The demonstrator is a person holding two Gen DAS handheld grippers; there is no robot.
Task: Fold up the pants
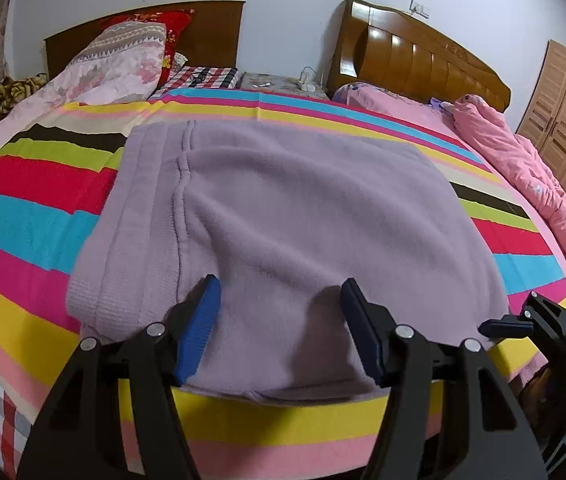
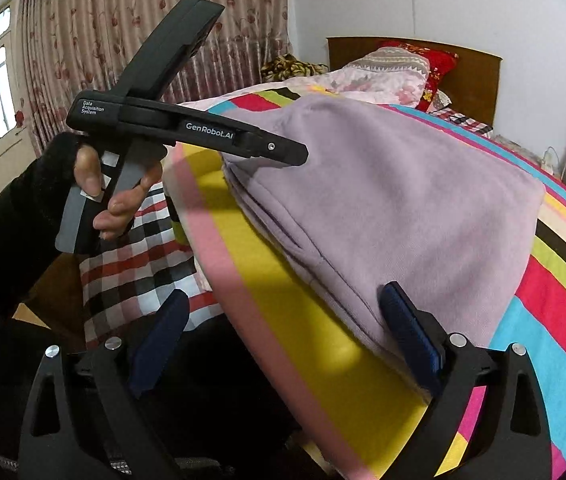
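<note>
Purple pants (image 1: 283,216) folded into a thick, soft square on the bed, lying flat on the striped sheet (image 1: 35,208) near the front edge. Waistband on the left side in the left view, with its long seams running away from the camera. Left gripper (image 1: 281,292) low over the near edge of the pants, jaws wide open, nothing held; blue pads (image 1: 199,320) just above the purple cloth, touching or not, hard to tell. Right gripper (image 2: 283,312) at the bed's edge by a near corner of the pants, jaws wide open too, nothing between them; right-hand pad (image 2: 407,320) against the folded layers, left-hand pad out past the edge of the bed. Left hand (image 2: 119,196) in a black sleeve around the handle of the left tool, seen from the right camera. Further back, a flowery pillow (image 1: 123,60) and a red pillow (image 1: 175,28) by a dark headboard (image 1: 211,36). Pink quilt (image 1: 523,168) bunched along the right side. Checked cloth (image 2: 135,252) hanging below the striped sheet. Flowered curtain (image 2: 143,20) by the window.
</note>
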